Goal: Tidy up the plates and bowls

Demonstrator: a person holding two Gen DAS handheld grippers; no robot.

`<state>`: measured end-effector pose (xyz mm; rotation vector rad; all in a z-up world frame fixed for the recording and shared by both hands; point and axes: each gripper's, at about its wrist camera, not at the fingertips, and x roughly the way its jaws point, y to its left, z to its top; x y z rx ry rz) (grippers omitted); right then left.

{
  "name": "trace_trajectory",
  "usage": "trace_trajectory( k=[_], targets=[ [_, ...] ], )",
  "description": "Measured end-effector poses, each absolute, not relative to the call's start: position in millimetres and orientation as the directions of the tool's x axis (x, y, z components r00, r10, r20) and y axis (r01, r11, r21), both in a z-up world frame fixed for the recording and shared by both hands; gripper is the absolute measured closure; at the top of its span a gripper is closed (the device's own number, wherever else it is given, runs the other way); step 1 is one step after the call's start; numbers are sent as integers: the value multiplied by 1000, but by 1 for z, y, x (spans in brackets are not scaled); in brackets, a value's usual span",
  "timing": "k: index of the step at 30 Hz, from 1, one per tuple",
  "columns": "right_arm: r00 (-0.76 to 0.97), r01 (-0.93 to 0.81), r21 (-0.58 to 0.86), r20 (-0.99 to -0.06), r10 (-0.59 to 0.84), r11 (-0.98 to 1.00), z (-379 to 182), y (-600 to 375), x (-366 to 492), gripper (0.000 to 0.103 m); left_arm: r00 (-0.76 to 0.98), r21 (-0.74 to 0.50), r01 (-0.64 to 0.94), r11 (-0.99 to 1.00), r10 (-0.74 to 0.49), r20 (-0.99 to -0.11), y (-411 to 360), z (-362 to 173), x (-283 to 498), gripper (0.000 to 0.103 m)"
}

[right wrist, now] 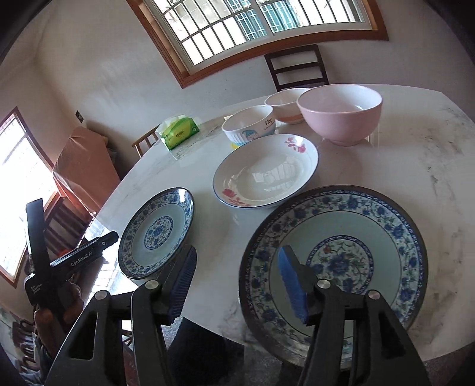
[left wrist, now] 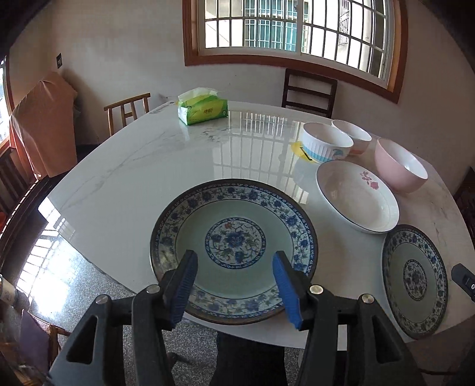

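Across the white marble table [left wrist: 124, 166] we see the crockery spread along its near and right side. Largest is a blue floral plate [left wrist: 234, 240] lying flat at the near edge, directly ahead of our left hand-held gripper [left wrist: 234, 285]. Its blue-padded jaws stand apart with nothing between them, hovering above the plate's near rim without touching it. A second blue floral plate [right wrist: 335, 261] lies flat at the near edge in front of our right hand-held gripper [right wrist: 237, 282], whose jaws also stand apart and hold nothing; one pad hangs over the plate's inner well, the other over bare table beside the rim. No earlier view is given, so we say only that both pairs of jaws are parted.

Between and behind the two floral plates sits a white shallow dish [right wrist: 264, 175] with pink flowers and a thin blue rim line, apart from both. Behind it stands a pink bowl [right wrist: 341, 115], upright. Left of that, in the right wrist view, we see a white ribbed bowl [right wrist: 249, 124] with a blue cartoon print, and just behind it a white bowl with an orange band [right wrist: 286, 107]; the two look to be touching or nearly so.

Farther back on the table lies a green tissue pack [left wrist: 203, 110]. Two wooden chairs stand beyond the table under the barred window [left wrist: 291, 26].
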<state>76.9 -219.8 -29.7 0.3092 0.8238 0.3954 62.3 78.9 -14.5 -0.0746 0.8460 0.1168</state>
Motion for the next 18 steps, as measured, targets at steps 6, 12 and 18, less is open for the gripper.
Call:
trace_trajectory(
  k=[6,12,18],
  targets=[
    [685,-89,366,-653,323,926,-23,-300,54,37,570,-166,87,982,-185,-800,9,-16,70,49],
    [662,31,390,-698,274,920,-45,-367,53,34,482,-208,135,969,-248,-840,-39,-31,88,49],
    [614,47,474,-708,349,879,-78,-387,68,34,425,-252,130,959,-284,-860,-50,-51,102,49]
  ],
)
